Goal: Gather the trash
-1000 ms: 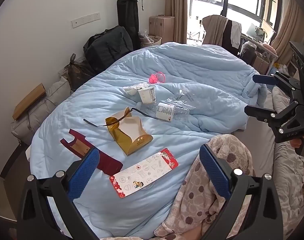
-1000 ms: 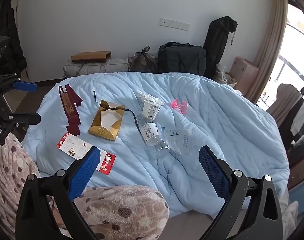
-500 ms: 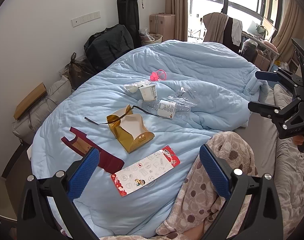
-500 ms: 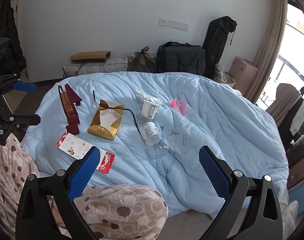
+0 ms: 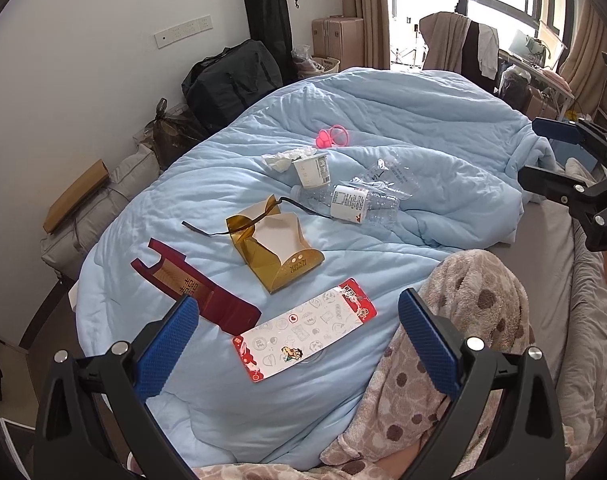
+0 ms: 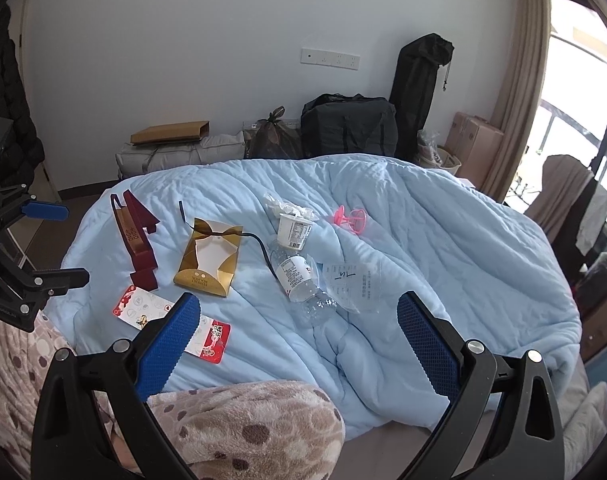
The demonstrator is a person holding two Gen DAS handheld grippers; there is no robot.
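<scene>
Trash lies on a light blue duvet (image 5: 423, 128): a red-and-white card (image 5: 303, 334), a dark red carton (image 5: 195, 288), a gold box (image 5: 275, 246) with a black ribbon, a clear bottle (image 5: 351, 204), a white cup (image 5: 312, 168), crumpled tissue (image 5: 281, 159), a clear plastic bag (image 5: 387, 174) and a pink ring (image 5: 333, 137). The same items show in the right wrist view, such as the gold box (image 6: 209, 258) and the bottle (image 6: 299, 280). My left gripper (image 5: 299, 338) is open and empty above the card. My right gripper (image 6: 299, 336) is open and empty, near the bottle.
A spotted beige fleece (image 5: 463, 320) covers the person's knee at the bed's near edge. Black bags (image 6: 349, 126), a grey bundle (image 6: 175, 154) with a cardboard box and suitcases stand along the white wall. A chair with clothes (image 5: 459, 44) stands by the window.
Both grippers have moved slightly closer to the bed. The trash has not moved. Both stay open.
</scene>
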